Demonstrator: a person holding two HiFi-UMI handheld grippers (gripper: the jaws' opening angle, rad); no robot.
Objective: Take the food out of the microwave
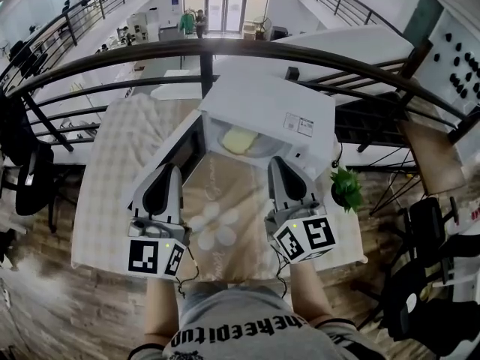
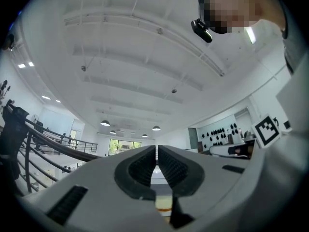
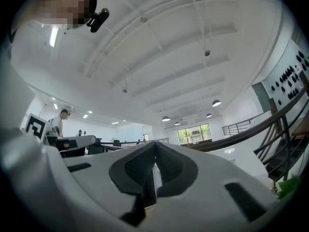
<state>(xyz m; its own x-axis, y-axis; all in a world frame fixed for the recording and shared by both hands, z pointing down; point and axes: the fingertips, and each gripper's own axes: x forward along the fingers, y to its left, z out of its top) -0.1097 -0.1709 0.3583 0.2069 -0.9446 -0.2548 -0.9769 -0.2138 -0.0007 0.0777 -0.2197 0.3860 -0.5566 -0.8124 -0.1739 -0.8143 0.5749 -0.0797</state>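
the microwave (image 1: 277, 107) stands open on the surface (image 1: 112, 178), with the yellowish food (image 1: 238, 139) on a plate (image 1: 264, 148) inside, not yet touched. the left gripper (image 1: 171, 169) and right gripper (image 1: 276, 163) hover just in front, fingers pressed together and holding nothing, so this looks like the approach. next, the fingers need to part, reach in and take the plate's rim level.

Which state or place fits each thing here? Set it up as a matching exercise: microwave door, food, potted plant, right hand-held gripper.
Things:
1. microwave door
2. food
3. potted plant
4. right hand-held gripper

Places or states:
a. shut, nothing between its jaws
b. on a plate inside the microwave
c. swung open
d. standing to the right of the microwave

Pairs: 1-c, 2-b, 3-d, 4-a
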